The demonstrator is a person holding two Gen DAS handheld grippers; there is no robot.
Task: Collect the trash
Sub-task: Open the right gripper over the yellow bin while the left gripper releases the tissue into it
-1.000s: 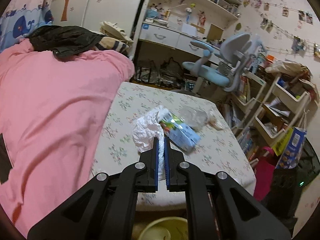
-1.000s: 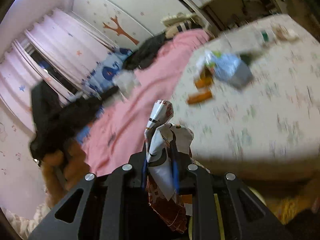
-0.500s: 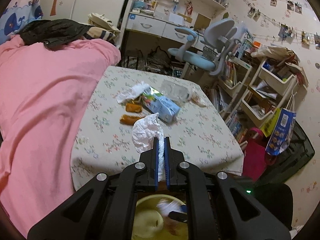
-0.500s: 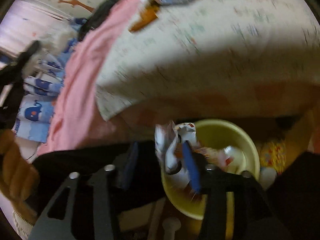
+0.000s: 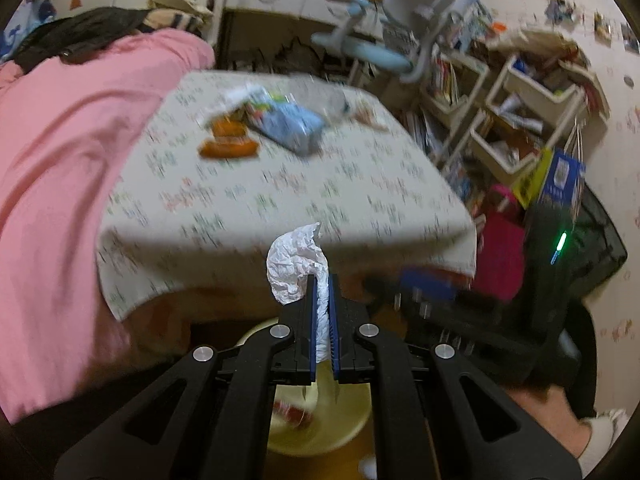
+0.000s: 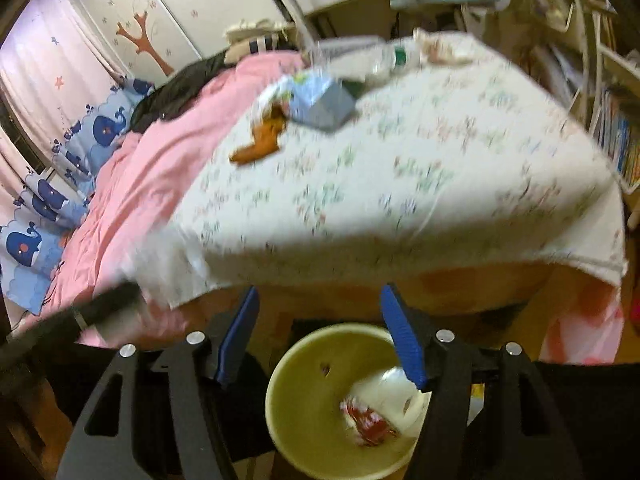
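Note:
My left gripper (image 5: 322, 280) is shut on a crumpled white tissue (image 5: 294, 266), held above the yellow bin (image 5: 352, 424) on the floor. My right gripper (image 6: 318, 300) is open and empty over the same bin (image 6: 304, 400); a red-and-white wrapper (image 6: 370, 420) lies inside it. On the floral table (image 6: 420, 168) lie a blue carton (image 6: 320, 100), orange peel pieces (image 6: 258, 146), a clear plastic bottle (image 6: 386, 58) and a white tissue (image 5: 236, 98). The carton (image 5: 288, 122) and peel (image 5: 228, 148) show in the left wrist view too.
A pink quilt (image 5: 60, 160) covers the bed left of the table. A blue desk chair (image 5: 384, 48), shelf racks (image 5: 532, 120) and a black bin (image 5: 592, 248) stand to the right. A desk with drawers (image 5: 280, 0) lies behind.
My right gripper opened and dropped the wrapper into the bin. My left gripper drew back from the table with the tissue and came down over the bin.

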